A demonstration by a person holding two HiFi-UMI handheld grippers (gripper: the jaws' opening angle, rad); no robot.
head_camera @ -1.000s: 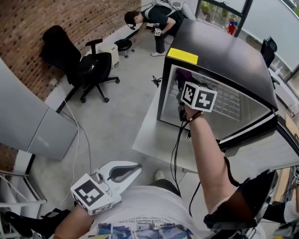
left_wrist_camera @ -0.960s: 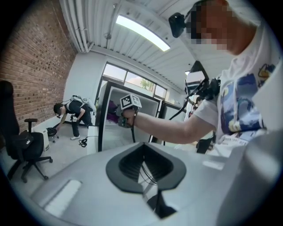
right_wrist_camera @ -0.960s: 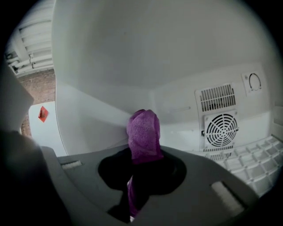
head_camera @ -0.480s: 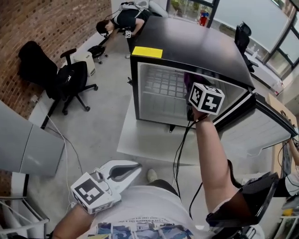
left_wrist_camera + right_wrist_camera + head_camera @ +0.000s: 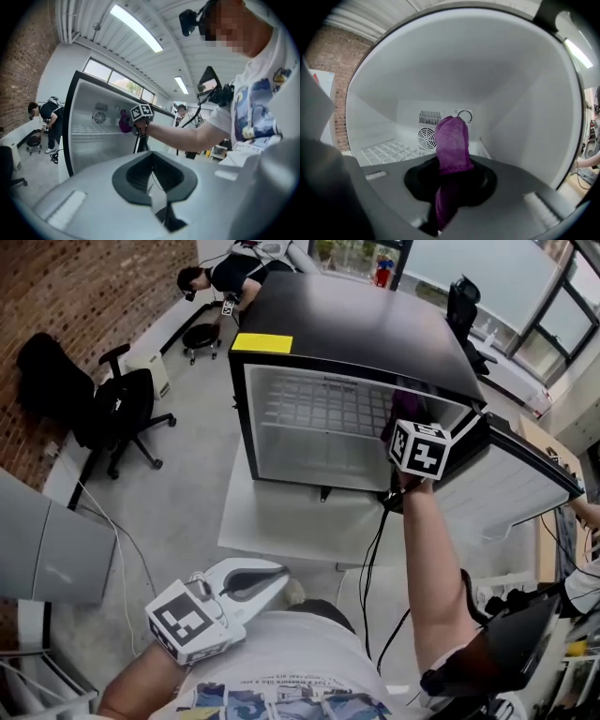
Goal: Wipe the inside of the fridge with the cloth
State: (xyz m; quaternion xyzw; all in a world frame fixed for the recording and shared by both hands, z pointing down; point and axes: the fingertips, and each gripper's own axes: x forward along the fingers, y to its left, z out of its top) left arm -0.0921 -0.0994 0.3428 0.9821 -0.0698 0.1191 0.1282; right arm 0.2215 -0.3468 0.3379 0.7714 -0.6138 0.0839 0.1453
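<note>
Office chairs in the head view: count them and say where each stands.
2. One black office chair stands by the brick wall at left; a second chair stands beyond the fridge, by the windows. More may hide behind the fridge.

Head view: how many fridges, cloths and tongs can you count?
fridge: 1
purple cloth: 1
tongs: 2 (left tongs, right tongs)
Total: 4

The fridge (image 5: 356,329) stands on a pale slab (image 5: 281,521), perhaps a table.
</note>
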